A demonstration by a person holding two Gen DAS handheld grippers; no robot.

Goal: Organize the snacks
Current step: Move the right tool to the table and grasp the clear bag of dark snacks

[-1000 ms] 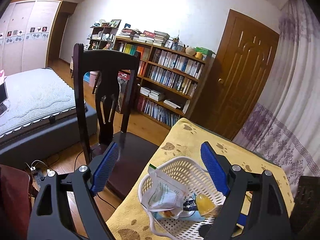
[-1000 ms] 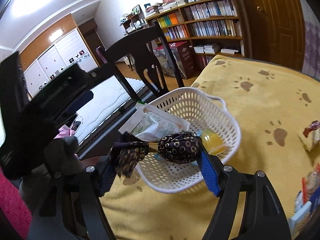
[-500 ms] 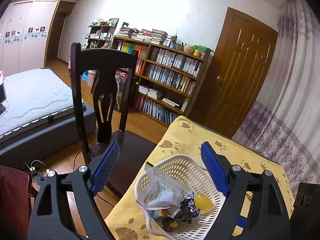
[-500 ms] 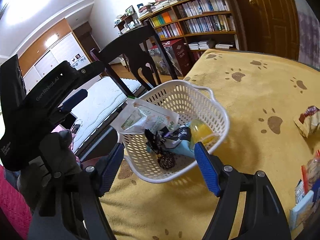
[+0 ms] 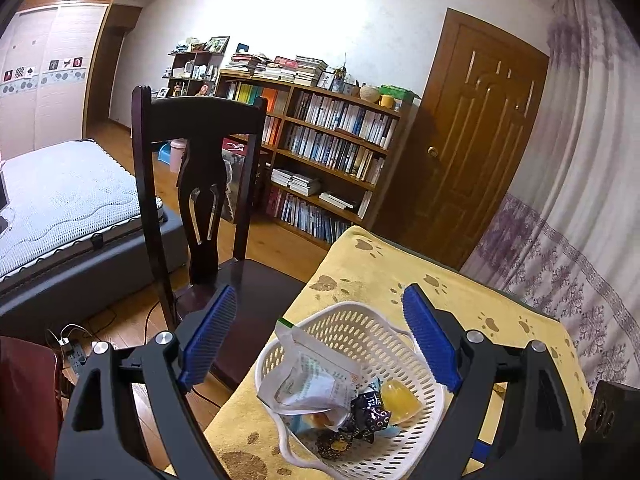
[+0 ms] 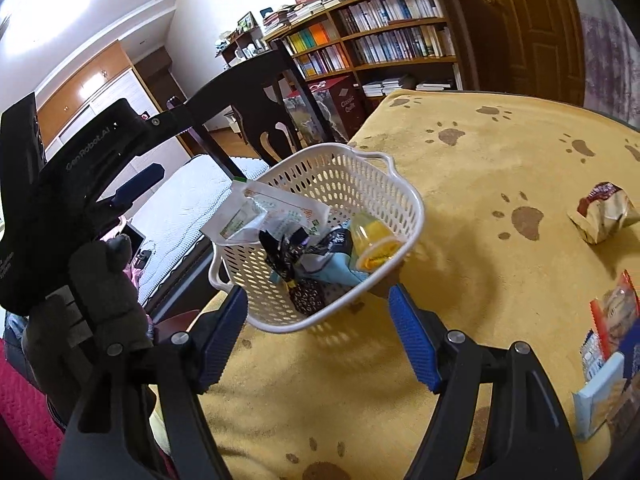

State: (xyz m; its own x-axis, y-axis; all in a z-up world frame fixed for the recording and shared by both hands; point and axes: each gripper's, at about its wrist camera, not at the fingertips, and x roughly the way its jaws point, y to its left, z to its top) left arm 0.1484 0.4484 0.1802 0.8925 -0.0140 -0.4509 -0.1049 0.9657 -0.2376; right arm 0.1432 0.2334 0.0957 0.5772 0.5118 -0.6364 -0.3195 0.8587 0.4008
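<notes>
Basket (image 6: 320, 236) of white perforated plastic sits near the yellow tablecloth's (image 6: 500, 184) left edge, holding a white pouch (image 6: 264, 216), dark candy wrappers (image 6: 292, 256) and a jelly cup (image 6: 374, 242). Loose snacks lie right of the right gripper (image 6: 316, 332): a gold-wrapped snack (image 6: 604, 216) farther off, packets (image 6: 608, 344) cut off at the edge. Both grippers, left gripper (image 5: 320, 336) too, gape empty; right is nearer.

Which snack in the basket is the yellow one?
The jelly cup in the basket. It is a see-through orange-yellow tub; beside it lie a dark patterned candy and a white packet.
</notes>
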